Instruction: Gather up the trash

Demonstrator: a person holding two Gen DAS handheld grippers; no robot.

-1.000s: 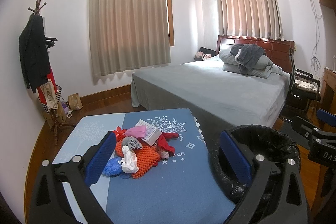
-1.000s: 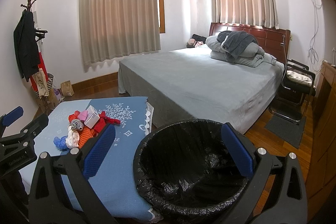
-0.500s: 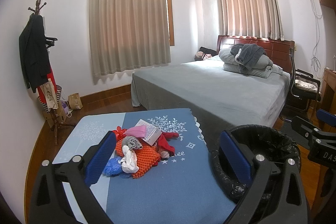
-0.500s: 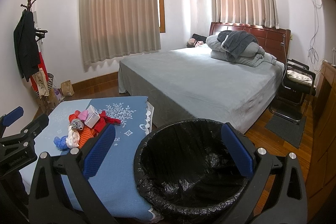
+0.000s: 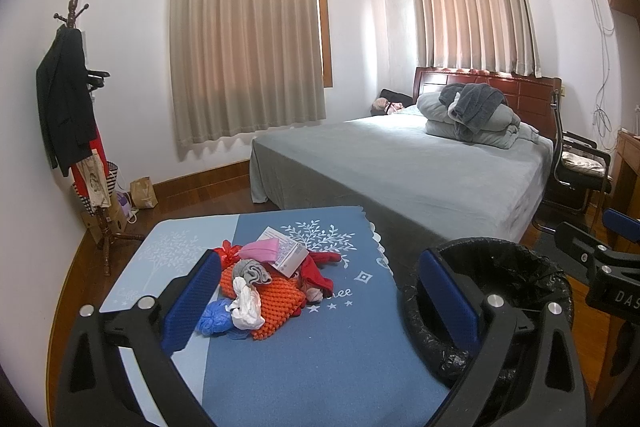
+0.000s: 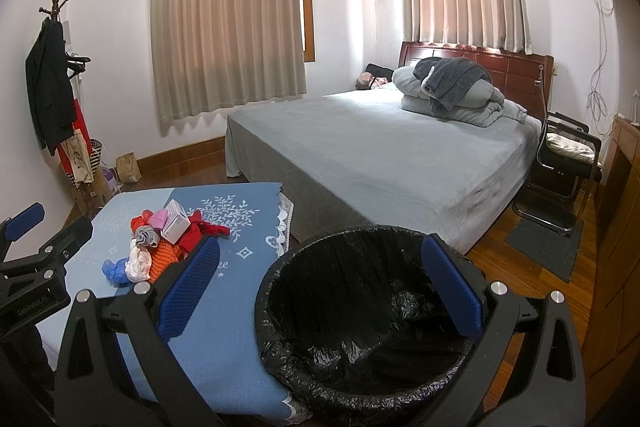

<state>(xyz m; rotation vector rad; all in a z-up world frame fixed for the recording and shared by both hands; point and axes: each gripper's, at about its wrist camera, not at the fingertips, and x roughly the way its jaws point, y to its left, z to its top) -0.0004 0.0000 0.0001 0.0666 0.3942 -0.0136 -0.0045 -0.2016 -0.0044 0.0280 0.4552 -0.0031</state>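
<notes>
nothing binned yet as two grippers face a heap of litter

meanwhile, a small heap of mixed trash (image 5: pixel 264 287) lies in the middle of a low table covered with a blue cloth printed with white leaves (image 5: pixel 320 359): an orange knobbly mesh piece (image 5: pixel 272 299), a crumpled white plastic scrap (image 5: pixel 246 305), a crumpled blue plastic scrap (image 5: pixel 214 321), a grey rag (image 5: pixel 252 273), red scraps (image 5: pixel 316 271), a pink packet (image 5: pixel 260 251) and a white printed carton (image 5: pixel 286 253) on top. just beside the table's right edge stands a round bin lined with a black plastic bag (image 6: pixel 360 311), which looks empty.

the left gripper (image 5: pixel 320 297), with blue-padded fingers, hangs above the near end of the table, jaws spread wide and holding nothing; the heap sits toward its left finger. the right gripper (image 6: pixel 320 283) is likewise released and empty, poised over the bin's mouth.

judging from this, the first pick has not begun. it would go best by taking loose top pieces first, the carton or the white scrap, one at a time, closing the pads squarely across each so the soft plastic does not slip, and lifting clear before swinging right to the liner. dragging the cloth is the risk.

beyond lie a grey-covered bed (image 5: pixel 420 167), beige curtains (image 5: pixel 248 43) and a wooden coat stand (image 5: pixel 80 107).
</notes>
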